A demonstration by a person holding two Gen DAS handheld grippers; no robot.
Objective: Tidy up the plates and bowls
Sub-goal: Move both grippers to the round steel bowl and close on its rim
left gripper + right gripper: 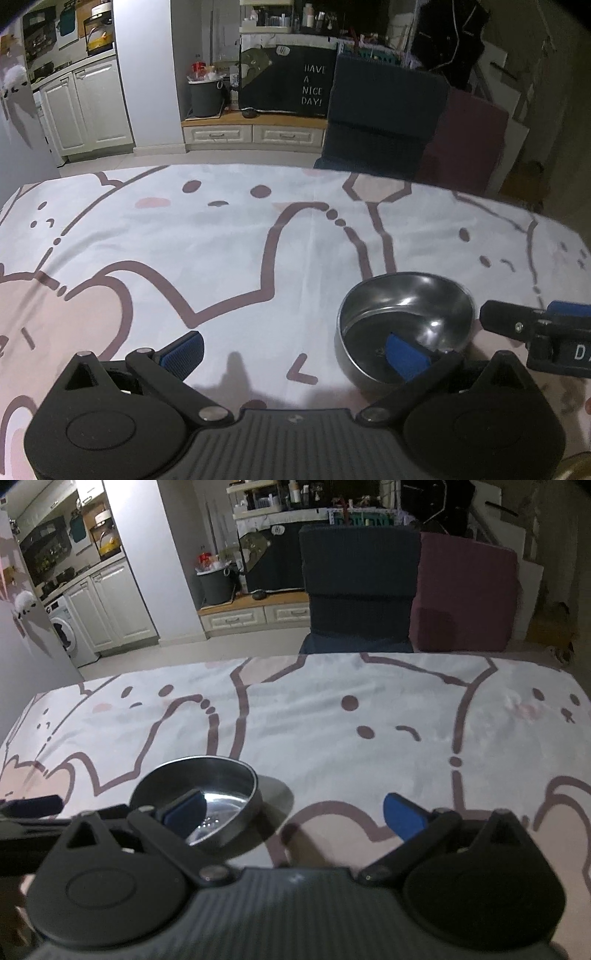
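One steel bowl (402, 306) stands upright and empty on the cartoon-print tablecloth (229, 251). In the left wrist view it lies low on the right, and the right pad (404, 356) of my left gripper (295, 354) overlaps its near rim. That gripper is open and holds nothing. My right gripper (293, 815) is open too and holds nothing. Its left pad (184, 812) overlaps the bowl (221, 775) in its own view. The two grippers flank the bowl: the right gripper's finger (517, 321) sits just right of it, and the left gripper's finger (33, 805) sits just left of it.
The table's far edge (332, 657) faces a dark blue chair (358, 587) and a maroon chair (465, 590). Beyond them are white cabinets (85, 107), a bin (205, 98) and cluttered shelves. Bare cloth stretches left of and beyond the bowl.
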